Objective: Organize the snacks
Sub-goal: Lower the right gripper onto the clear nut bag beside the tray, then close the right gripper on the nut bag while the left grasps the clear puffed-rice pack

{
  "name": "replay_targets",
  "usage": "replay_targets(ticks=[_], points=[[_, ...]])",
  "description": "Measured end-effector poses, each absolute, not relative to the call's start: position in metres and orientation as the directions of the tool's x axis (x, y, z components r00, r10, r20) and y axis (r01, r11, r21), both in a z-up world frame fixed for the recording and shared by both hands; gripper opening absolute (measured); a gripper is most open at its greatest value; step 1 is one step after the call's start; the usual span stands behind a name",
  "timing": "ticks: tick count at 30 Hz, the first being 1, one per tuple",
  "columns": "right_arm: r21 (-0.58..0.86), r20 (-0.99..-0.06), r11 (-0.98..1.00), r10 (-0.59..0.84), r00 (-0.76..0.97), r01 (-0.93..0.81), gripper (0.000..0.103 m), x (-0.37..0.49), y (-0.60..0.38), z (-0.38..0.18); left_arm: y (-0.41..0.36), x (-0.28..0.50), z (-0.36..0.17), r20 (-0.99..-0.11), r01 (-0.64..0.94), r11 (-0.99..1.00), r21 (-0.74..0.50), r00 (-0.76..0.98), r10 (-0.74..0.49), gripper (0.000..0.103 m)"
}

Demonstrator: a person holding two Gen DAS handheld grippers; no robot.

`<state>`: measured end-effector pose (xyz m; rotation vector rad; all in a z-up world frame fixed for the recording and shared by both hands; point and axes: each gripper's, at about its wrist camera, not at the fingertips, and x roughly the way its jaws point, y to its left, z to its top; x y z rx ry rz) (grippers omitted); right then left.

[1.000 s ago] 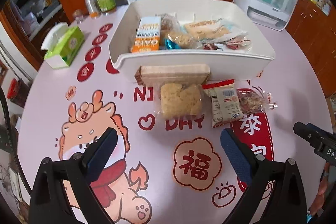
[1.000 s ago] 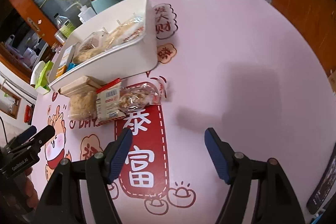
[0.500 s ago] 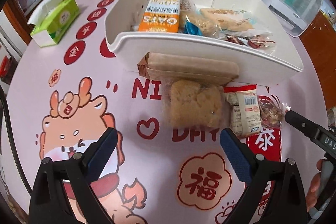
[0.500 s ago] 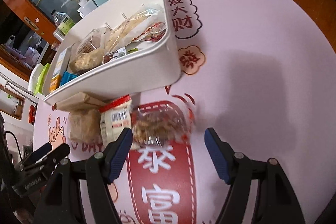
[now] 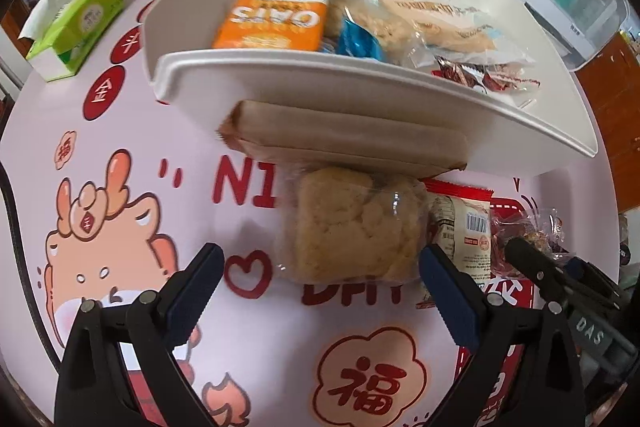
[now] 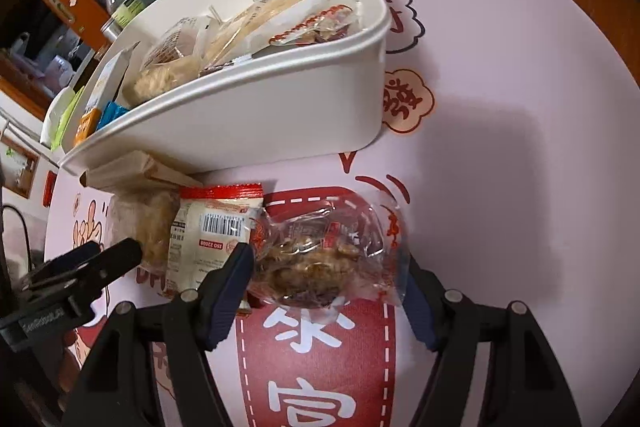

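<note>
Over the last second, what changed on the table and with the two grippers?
Both grippers came down toward the loose snacks in front of the white bin. The left gripper now stands open before the clear-wrapped cake. The right gripper now straddles the clear nut-snack packet, its jaws closing slightly, not yet pressing. Nothing was picked up; the snacks, bin and tissue box stayed put.

One bin (image 5: 372, 87); four snack packs (image 5: 352, 227) outside (others inside).

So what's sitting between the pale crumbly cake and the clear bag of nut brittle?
A red-topped barcode packet lies between the cake and the brittle bag, touching both; the right wrist view shows it best.
</note>
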<state>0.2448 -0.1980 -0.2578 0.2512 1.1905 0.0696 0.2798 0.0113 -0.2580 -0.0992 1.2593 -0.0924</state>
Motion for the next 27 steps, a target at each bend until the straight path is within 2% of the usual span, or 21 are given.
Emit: replay_targets(ticks=[12,13,16,19,27], points=[[0.167,-0.918,0.985,0.143,0.371,0.033,0.062,0.227,-0.194,-0.25,-0.013,0.295,-0.281,-0.96,0.015,0.996,-0.091,0.264,-0.092,0.097],[0.164,-0.918,0.986,0.141,0.37,0.031,0.062,0.227,-0.193,-0.25,-0.015,0.295,-0.281,-0.959,0.022,0.996,-0.09,0.268,-0.093,0.093],[0.156,-0.919,0.987,0.136,0.37,0.025,0.061,0.225,-0.19,-0.249,-0.021,0.293,-0.275,-0.95,0.055,0.992,-0.114,0.285,-0.125,0.07],[0.155,-0.917,0.988,0.136,0.375,0.02,0.057,0.221,-0.19,-0.247,-0.021,0.289,-0.273,-0.949,0.043,0.99,-0.131,0.282,-0.138,0.068],[0.163,-0.917,0.987,0.147,0.372,0.011,0.056,0.21,-0.186,-0.245,-0.011,0.269,-0.26,-0.941,0.037,0.991,-0.125,0.311,-0.131,0.068]])
